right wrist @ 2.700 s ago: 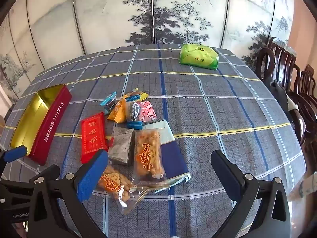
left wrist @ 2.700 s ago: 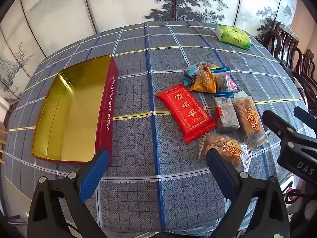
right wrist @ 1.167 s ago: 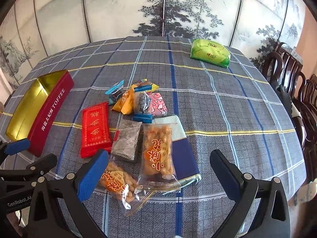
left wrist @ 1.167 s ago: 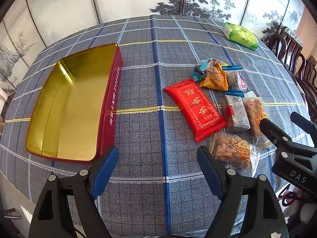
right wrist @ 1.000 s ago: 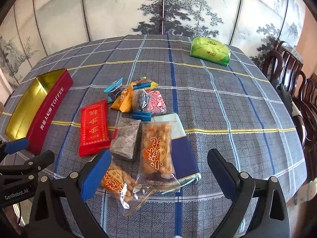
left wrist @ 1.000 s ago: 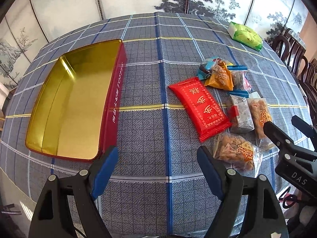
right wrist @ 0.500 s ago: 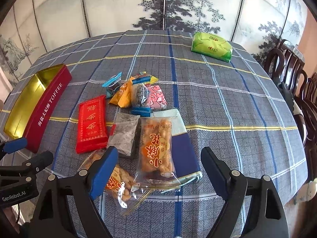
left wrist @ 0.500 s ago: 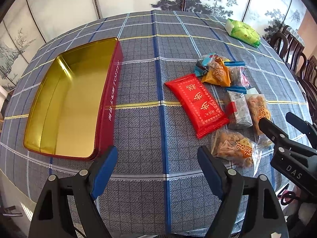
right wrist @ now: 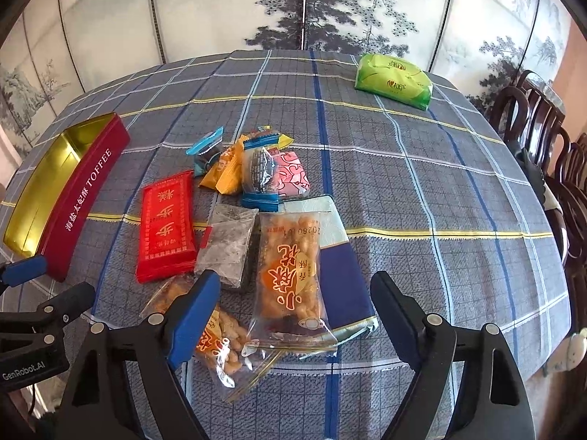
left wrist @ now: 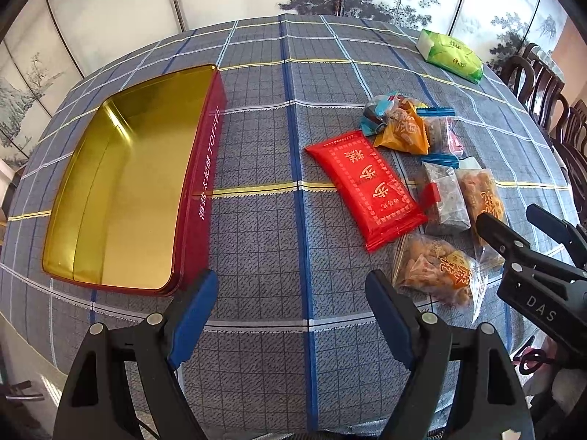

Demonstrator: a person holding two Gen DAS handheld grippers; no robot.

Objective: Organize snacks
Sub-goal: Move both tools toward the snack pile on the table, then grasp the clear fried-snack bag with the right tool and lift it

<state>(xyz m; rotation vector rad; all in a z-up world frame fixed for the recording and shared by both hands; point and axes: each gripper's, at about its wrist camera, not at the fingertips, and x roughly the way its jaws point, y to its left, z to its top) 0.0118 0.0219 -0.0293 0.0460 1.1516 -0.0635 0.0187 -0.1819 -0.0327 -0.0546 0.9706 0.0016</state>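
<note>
An open red toffee tin with a gold inside lies empty on the left of the table; it also shows in the right wrist view. A pile of snack packets lies to its right: a red packet, clear bags of fried snacks, a grey packet and small wrapped sweets. My left gripper is open and empty over bare cloth between the tin and the packets. My right gripper is open, low over the fried snack bags.
A green tissue pack lies at the table's far right. Dark wooden chairs stand along the right side. A painted folding screen stands behind the table. The checked tablecloth covers the round table.
Both grippers have narrowed their opening somewhat. The right gripper has moved forward and lower over the fried snack bags. The left gripper has shifted only slightly.
</note>
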